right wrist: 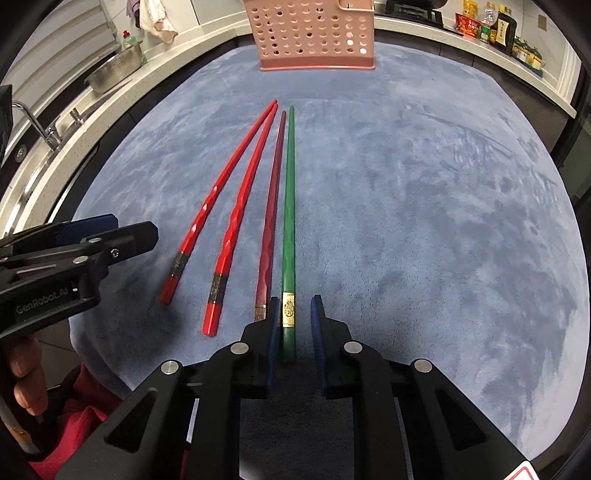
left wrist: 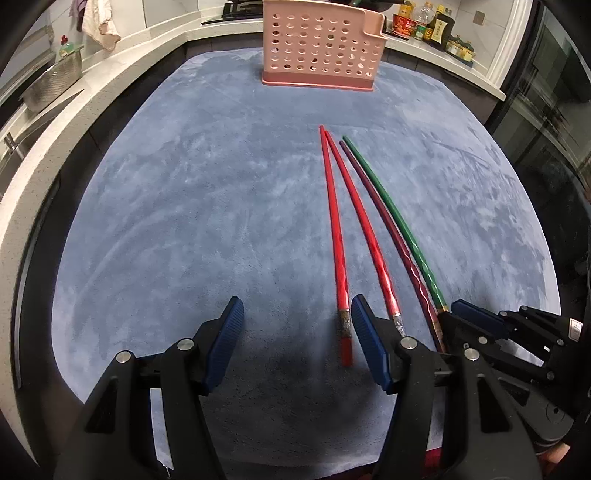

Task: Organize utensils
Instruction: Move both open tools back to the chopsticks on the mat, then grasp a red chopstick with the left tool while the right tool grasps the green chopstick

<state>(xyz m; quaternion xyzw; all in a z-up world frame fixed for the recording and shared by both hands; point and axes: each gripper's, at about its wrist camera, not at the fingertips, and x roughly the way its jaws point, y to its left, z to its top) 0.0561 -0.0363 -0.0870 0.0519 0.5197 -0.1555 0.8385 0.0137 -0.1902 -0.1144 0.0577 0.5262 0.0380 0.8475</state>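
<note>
Four chopsticks lie side by side on the blue-grey mat (right wrist: 406,221), tips toward a pink perforated basket (right wrist: 314,37) at the far edge. My right gripper (right wrist: 295,314) straddles the handle end of the green chopstick (right wrist: 289,221). Its left pad is against the stick, a sliver of mat shows before the right pad, and the jaws are narrowly open. The dark red chopstick (right wrist: 271,206) runs just outside that left finger. My left gripper (left wrist: 297,314) stands wide open over the handle of one red chopstick (left wrist: 334,229). The other red chopstick (left wrist: 365,229) passes behind its right finger.
A white counter curves round the mat, with a sink tap (right wrist: 37,122) and a metal colander (right wrist: 114,70) on the left. Bottles and jars (left wrist: 428,26) stand at the back right. A cloth (left wrist: 98,26) hangs at the back left. A person's hand (right wrist: 26,373) holds the left gripper.
</note>
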